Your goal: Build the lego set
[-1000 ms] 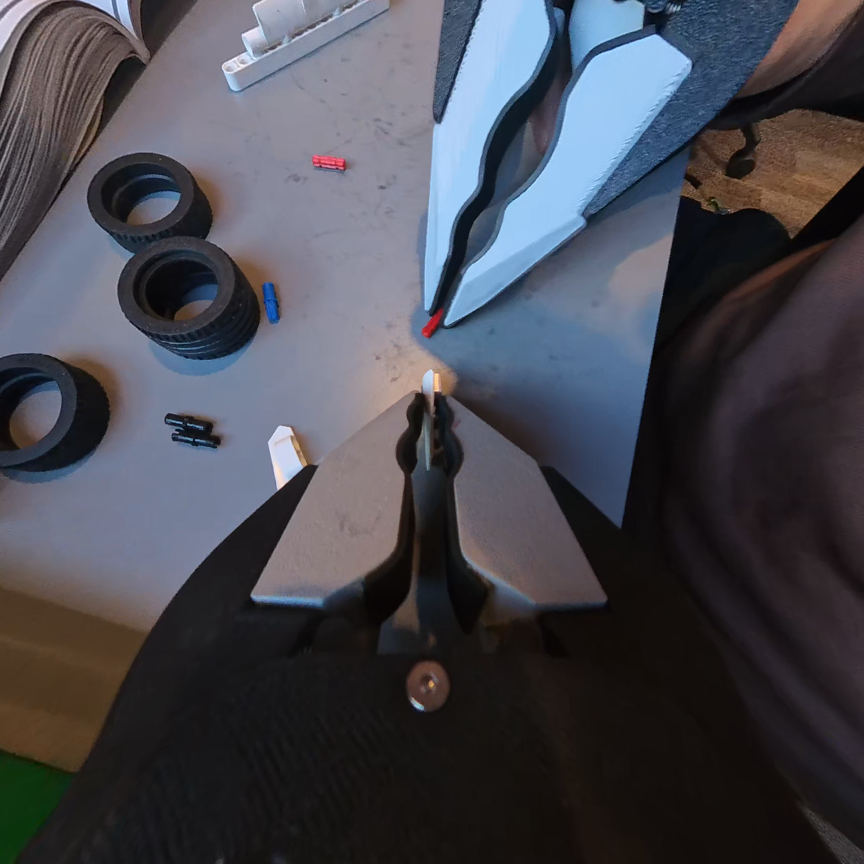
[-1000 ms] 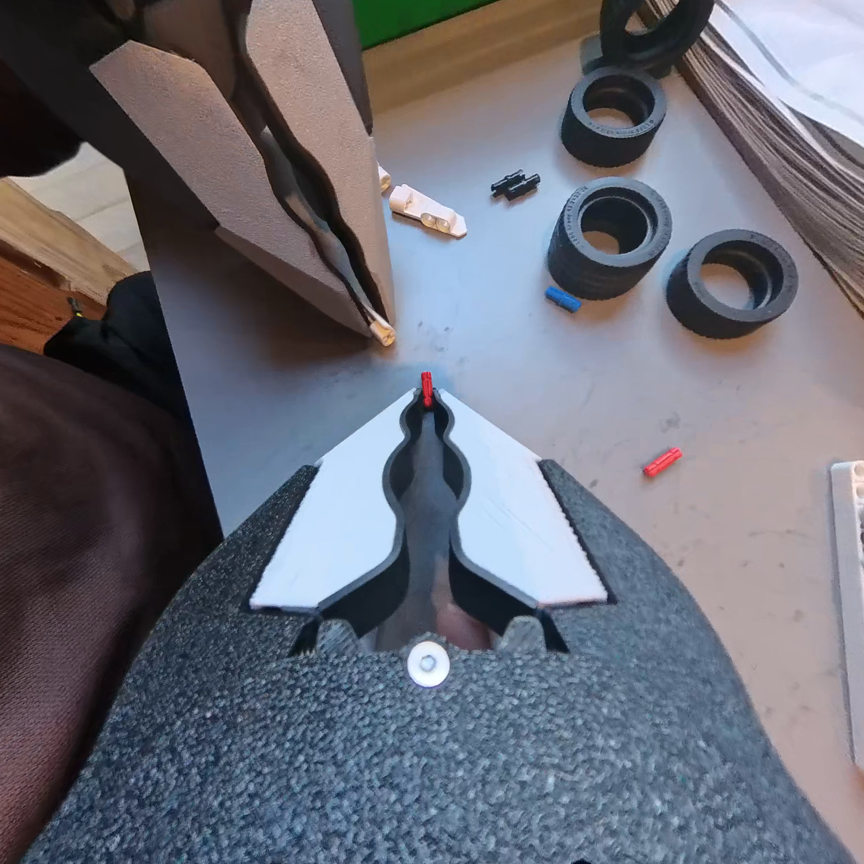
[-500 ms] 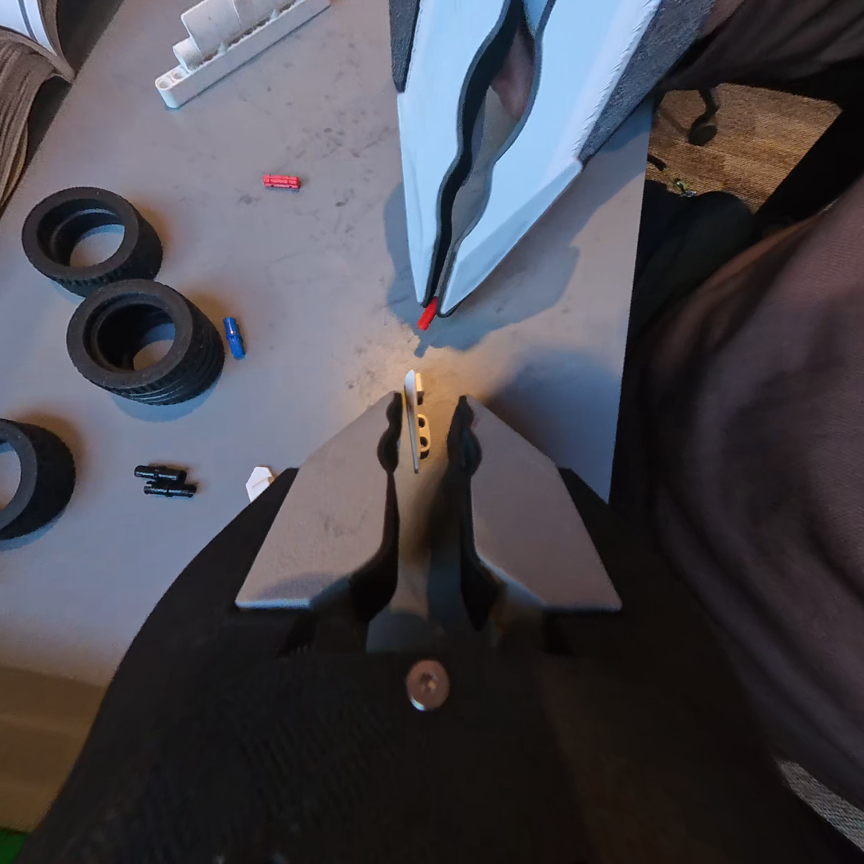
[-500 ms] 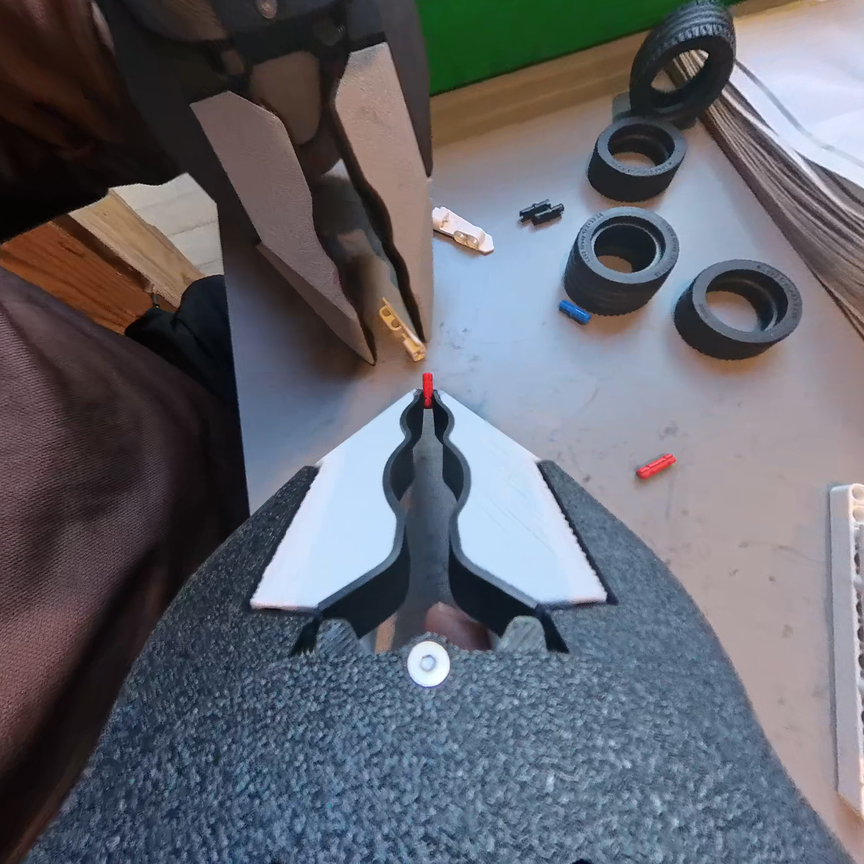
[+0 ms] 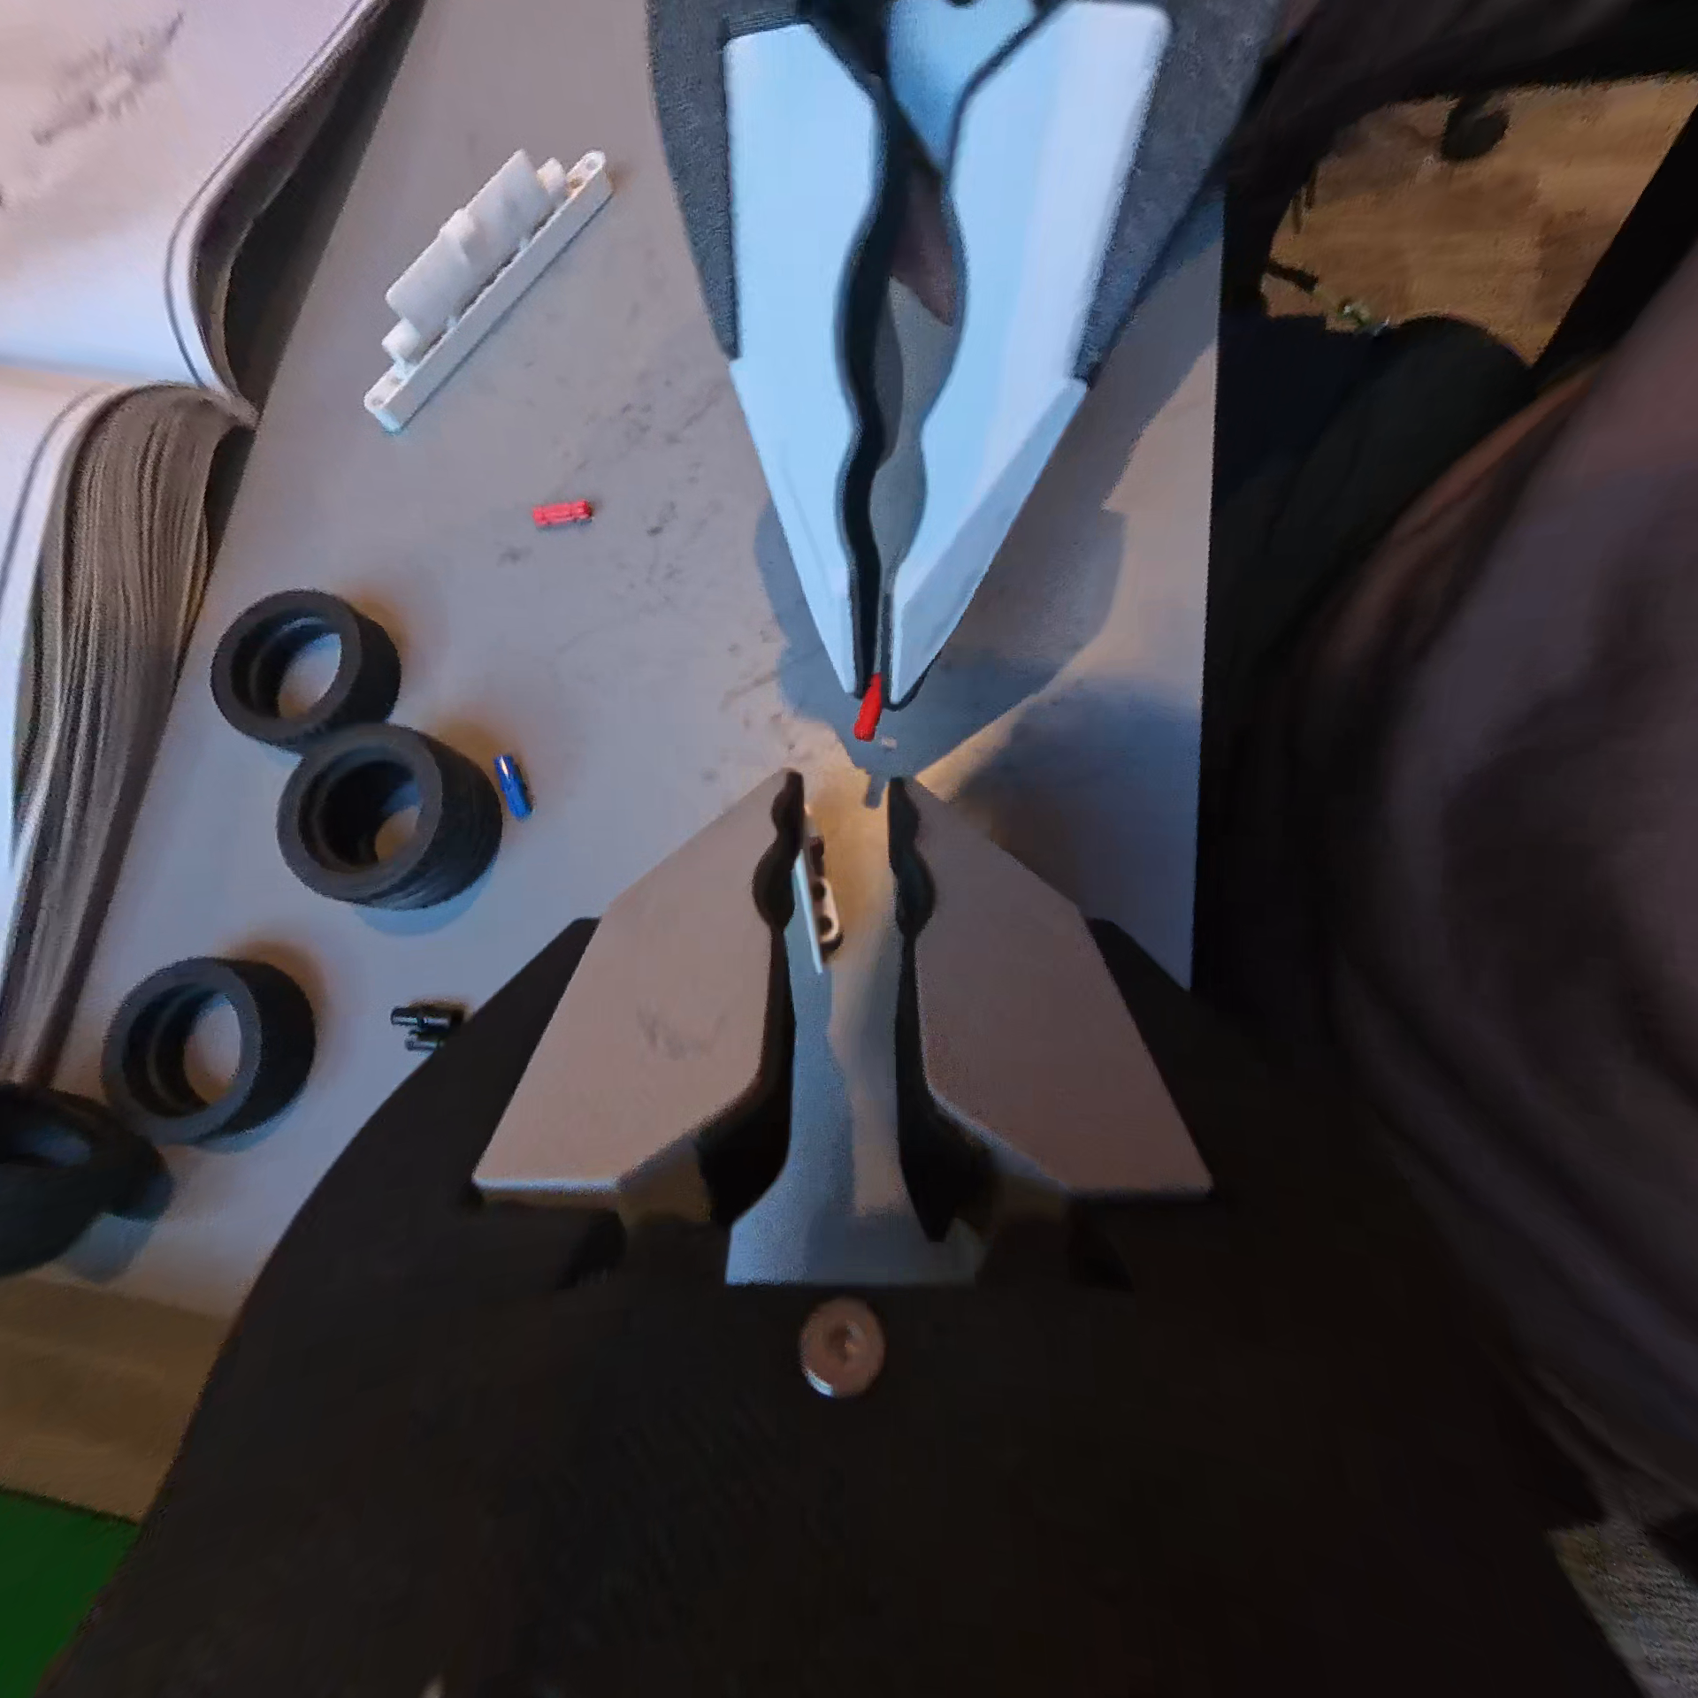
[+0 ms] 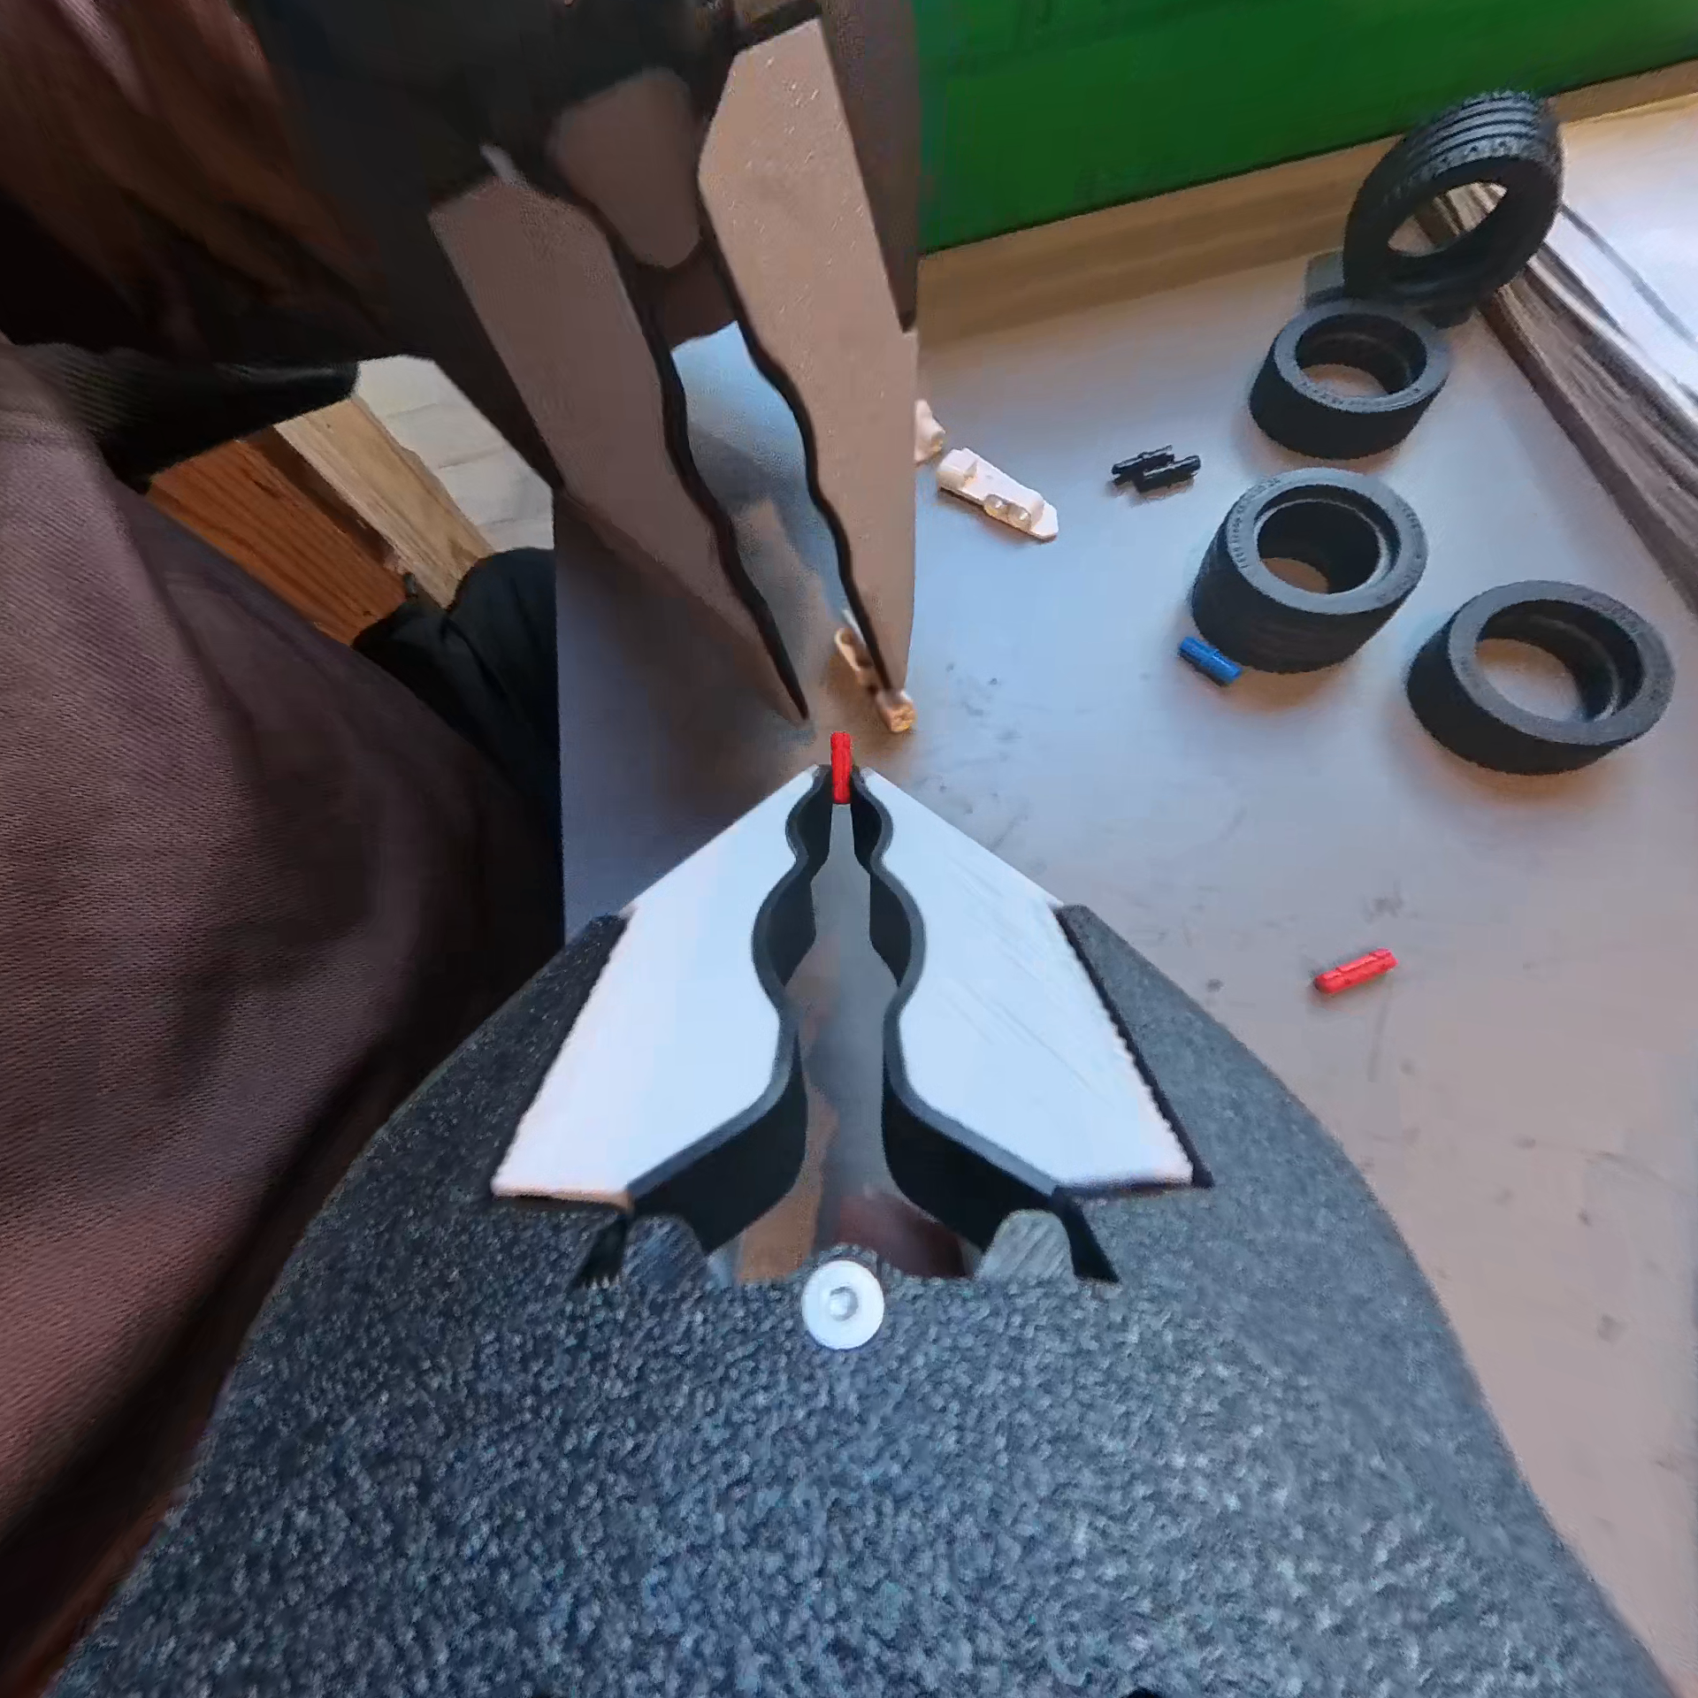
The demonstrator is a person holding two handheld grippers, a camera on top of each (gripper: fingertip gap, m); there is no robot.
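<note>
My right gripper (image 6: 841,779) is shut on a small red pin (image 6: 840,767) that sticks out past its white fingertips. It also shows in the left wrist view (image 5: 877,684), pointing the red pin (image 5: 866,709) down toward my left gripper. My left gripper (image 5: 843,786) is open, tips just above the grey table (image 5: 643,597). A small white holed piece (image 5: 818,896) lies between its jaws, against the left finger. In the right wrist view the left gripper (image 6: 847,707) stands just beyond the pin, with the white piece (image 6: 873,684) beside one finger.
Several black tyres (image 5: 395,818) (image 6: 1309,570), a blue pin (image 5: 513,786), a loose red pin (image 5: 562,515), black pins (image 6: 1153,469), a second white piece (image 6: 997,501) and a white beam assembly (image 5: 492,294) lie on the table. An open booklet (image 5: 92,551) lies beyond. The table edge (image 6: 556,735) and a person's dark clothing are close by. The tips of both grippers are at nearly the same place.
My left gripper has opened and let go of the white piece, which now lies between its jaws. My right gripper has swung round to face it, still holding the red pin.
</note>
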